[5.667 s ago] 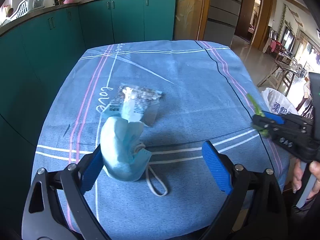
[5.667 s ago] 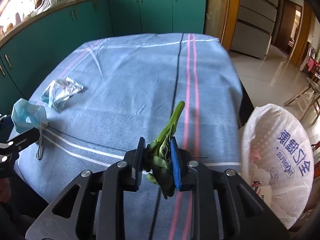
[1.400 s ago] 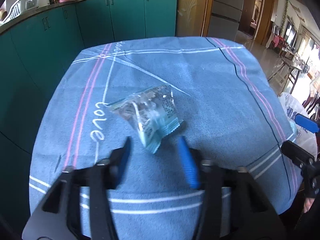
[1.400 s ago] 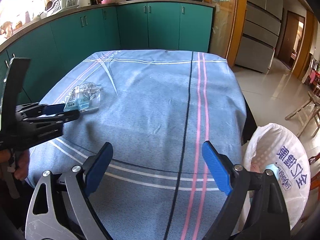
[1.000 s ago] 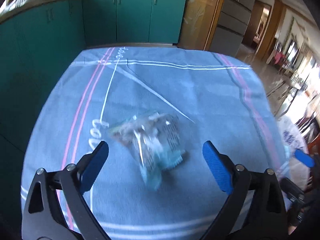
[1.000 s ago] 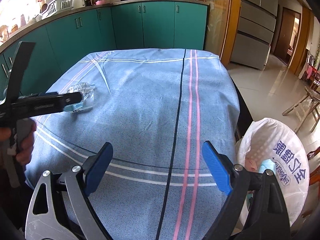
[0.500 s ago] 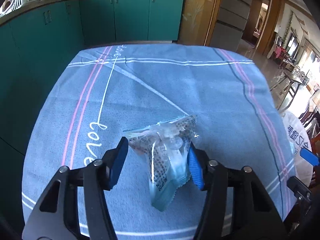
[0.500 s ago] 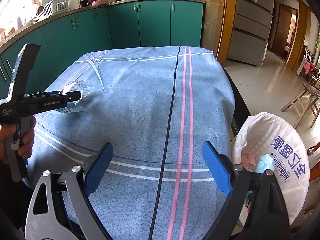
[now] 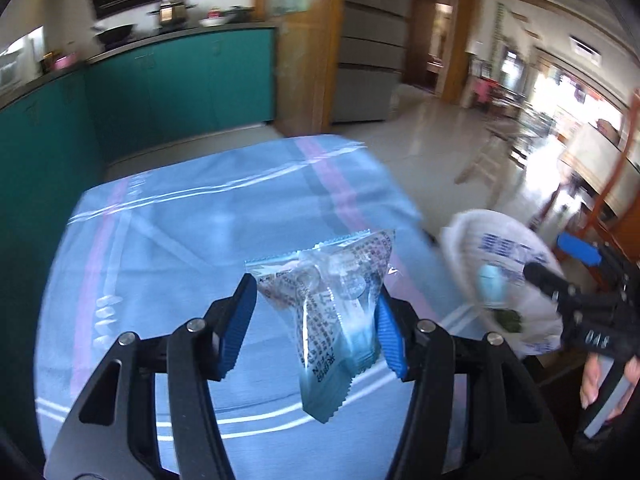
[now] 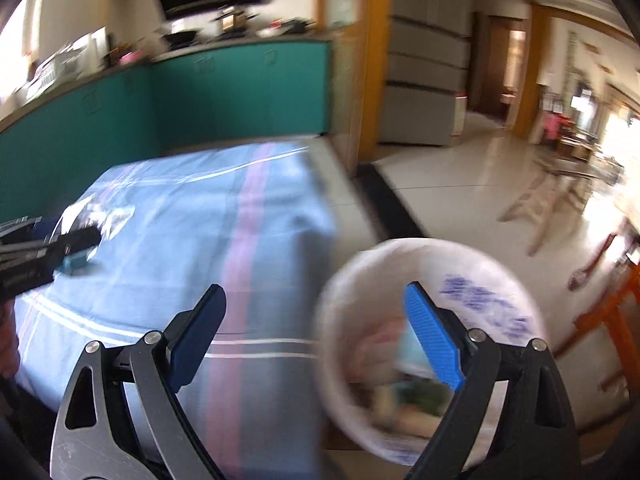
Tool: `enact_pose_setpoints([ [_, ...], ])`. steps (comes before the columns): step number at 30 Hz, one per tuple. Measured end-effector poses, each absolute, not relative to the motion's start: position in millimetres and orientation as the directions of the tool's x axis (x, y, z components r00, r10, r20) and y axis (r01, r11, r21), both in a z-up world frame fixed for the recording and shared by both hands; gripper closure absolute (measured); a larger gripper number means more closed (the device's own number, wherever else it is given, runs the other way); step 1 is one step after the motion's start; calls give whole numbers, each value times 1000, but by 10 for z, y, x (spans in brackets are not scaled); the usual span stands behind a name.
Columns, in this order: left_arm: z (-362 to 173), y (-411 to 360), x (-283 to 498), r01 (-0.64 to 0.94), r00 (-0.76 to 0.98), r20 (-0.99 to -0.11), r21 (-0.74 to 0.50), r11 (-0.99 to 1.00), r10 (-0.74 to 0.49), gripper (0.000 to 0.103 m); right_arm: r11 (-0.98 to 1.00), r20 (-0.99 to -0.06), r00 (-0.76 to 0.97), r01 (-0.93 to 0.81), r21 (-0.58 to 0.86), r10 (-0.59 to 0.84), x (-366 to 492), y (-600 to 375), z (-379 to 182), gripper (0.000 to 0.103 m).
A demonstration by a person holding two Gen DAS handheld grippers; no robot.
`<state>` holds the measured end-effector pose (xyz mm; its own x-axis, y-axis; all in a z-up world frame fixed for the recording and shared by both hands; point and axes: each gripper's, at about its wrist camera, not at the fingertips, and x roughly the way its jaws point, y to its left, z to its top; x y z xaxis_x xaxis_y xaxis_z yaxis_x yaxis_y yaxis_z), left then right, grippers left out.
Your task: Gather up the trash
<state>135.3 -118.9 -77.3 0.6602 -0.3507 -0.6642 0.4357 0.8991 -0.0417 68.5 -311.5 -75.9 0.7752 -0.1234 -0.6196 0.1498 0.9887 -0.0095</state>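
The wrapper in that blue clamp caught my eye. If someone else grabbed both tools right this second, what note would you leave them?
Left gripper: shut on the wrapper, lifted above the tablecloth.
Right gripper: open, empty, near the trash bag.
Bag stands on the floor off the table's right edge. It already holds a blue mask and some greens.
Done: those pieces are binned; the wrapper is picked up.
Left: carry the wrapper rightward over the bag's mouth and release. I see no other trash on the cloth, though the views are blurred.
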Motion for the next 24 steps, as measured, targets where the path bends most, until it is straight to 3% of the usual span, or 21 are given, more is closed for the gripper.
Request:
enact_pose_setpoints([
  [11,-1041,-3028,1106,714,452,-732,-47,699,-510,45,862,-580,711,507,31,-397,-395,-4420,-692,14],
  [12,-1084,-3144,1076,727,436,-735,-52,684,-519,39,856,-580,708,516,34,-404,-459,-4457,-692,14],
  [14,-1139,-3316,1017,737,446,-729,-31,675,-520,17,843,-585,695,537,33,-419,-575,-4527,-720,14],
  [20,-1077,-3251,768,716,572,-683,147,682,-454,10,850,-577,705,526,35,-412,-635,-4421,-729,14],
  [24,-803,-2815,582,606,707,-590,220,765,-390,4,876,-543,747,480,43,-383,-599,-4222,-607,14],
])
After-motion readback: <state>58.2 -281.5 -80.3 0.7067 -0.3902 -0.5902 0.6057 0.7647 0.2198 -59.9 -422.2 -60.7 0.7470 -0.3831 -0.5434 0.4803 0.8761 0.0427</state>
